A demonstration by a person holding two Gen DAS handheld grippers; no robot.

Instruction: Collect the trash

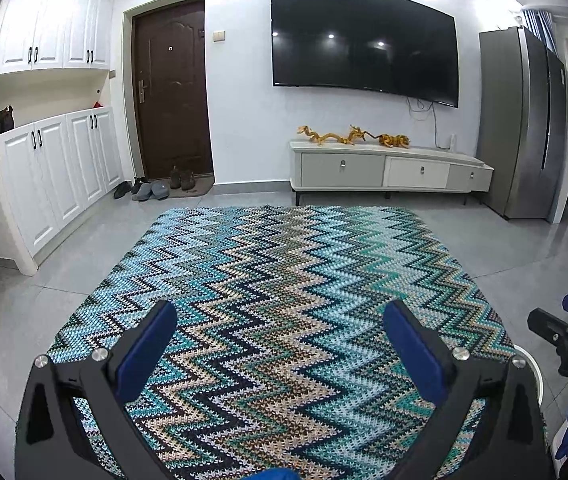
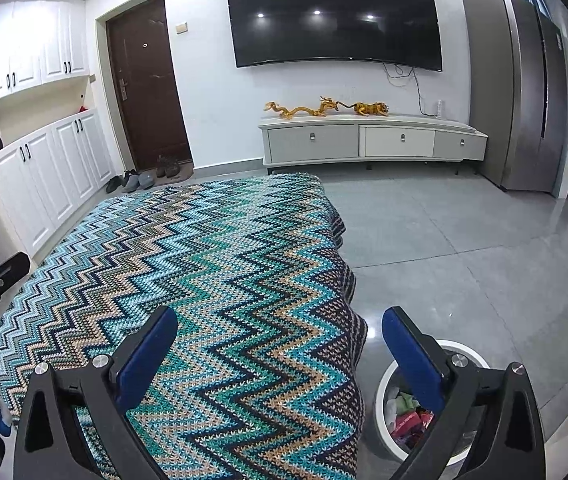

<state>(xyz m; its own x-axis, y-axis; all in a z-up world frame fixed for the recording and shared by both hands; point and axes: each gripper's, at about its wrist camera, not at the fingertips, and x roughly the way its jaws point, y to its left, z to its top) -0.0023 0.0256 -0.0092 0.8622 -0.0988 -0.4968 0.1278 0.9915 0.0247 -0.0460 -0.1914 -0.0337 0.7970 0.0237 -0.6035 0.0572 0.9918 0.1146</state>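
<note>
Trash [image 2: 407,416] sits in the white bin [image 2: 381,392] at lower right, beneath your right tool [image 2: 280,344]; both it and your left tool [image 1: 280,340] gape wide, empty, over the zigzag cloth [image 1: 284,280].

A zigzag knitted cloth [image 1: 284,300] in teal, navy and beige is covering the bench [image 2: 347,240], draping over its right edge; the cloth top is lying bare. The bench is standing on a grey tiled floor [image 2: 463,248]. A white round bin [image 2: 387,400] is sitting on the floor just beside the bench's right front corner, with mixed wrappers [image 2: 407,416] lying inside. Farther back, shoes [image 1: 152,188] are lying on the floor near the brown door, and a low white cabinet [image 1: 387,172] is standing against the wall.
</note>
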